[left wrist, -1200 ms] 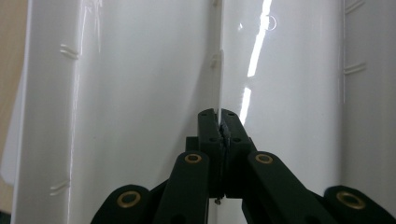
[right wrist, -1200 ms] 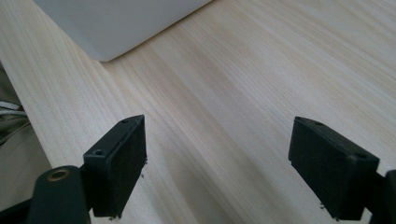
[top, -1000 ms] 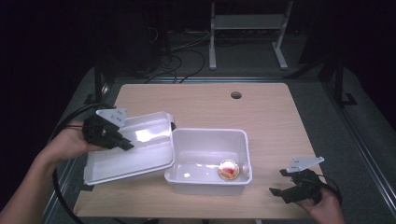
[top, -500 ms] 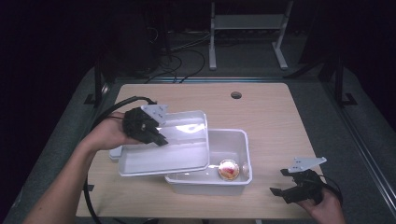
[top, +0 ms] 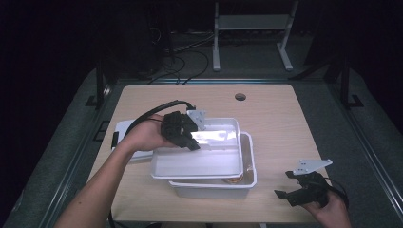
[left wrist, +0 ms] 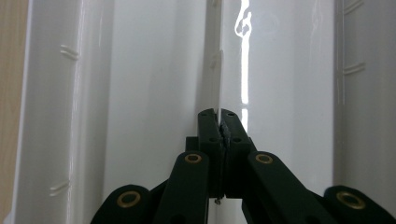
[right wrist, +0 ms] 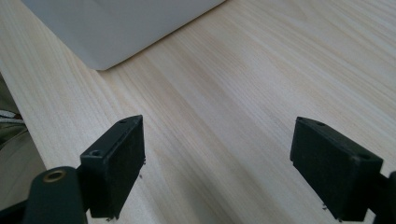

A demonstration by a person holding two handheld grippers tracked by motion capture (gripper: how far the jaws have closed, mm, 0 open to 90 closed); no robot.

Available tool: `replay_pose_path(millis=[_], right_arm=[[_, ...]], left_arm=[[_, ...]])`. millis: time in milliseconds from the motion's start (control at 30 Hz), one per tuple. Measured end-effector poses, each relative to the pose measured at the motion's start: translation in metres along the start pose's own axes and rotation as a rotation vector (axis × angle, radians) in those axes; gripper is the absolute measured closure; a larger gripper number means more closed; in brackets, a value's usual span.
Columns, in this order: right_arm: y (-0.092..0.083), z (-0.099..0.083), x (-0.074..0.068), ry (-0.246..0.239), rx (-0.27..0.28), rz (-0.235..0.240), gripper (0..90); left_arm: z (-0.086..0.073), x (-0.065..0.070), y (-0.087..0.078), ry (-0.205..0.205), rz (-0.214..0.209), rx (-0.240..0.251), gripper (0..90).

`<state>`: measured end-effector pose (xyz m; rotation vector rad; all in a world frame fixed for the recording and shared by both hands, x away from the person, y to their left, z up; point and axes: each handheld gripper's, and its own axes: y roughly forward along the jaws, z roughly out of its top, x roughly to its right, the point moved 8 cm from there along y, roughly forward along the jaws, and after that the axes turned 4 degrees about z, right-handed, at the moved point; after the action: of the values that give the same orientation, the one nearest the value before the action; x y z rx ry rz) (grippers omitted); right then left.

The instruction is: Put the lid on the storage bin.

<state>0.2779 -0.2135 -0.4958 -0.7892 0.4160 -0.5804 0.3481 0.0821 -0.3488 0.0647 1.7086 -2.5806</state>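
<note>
Bare worktop lies open right of and behind the white bin. The left gripper clamps its jaws on the white lid's rim, lid hovering tilted over the bin. The right gripper rests near the front edge, jaws wide apart, holding nothing.

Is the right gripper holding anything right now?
No, the right gripper has its jaws wide apart over the bare wooden table, with nothing between them.

A metal stand rises behind the table.
</note>
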Motion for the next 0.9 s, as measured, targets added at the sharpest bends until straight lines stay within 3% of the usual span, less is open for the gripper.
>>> replay_pose_path(millis=[400,900], right_arm=[[-0.002,0.001,0.001,0.004,0.012,0.006,17.3],[-0.005,0.001,0.000,-0.006,0.020,0.006,17.4]], left_arm=[[0.022,0.002,0.029,0.015,-0.032,-0.020,89.3],[0.023,-0.002,0.043,0.014,-0.030,-0.070,89.3]])
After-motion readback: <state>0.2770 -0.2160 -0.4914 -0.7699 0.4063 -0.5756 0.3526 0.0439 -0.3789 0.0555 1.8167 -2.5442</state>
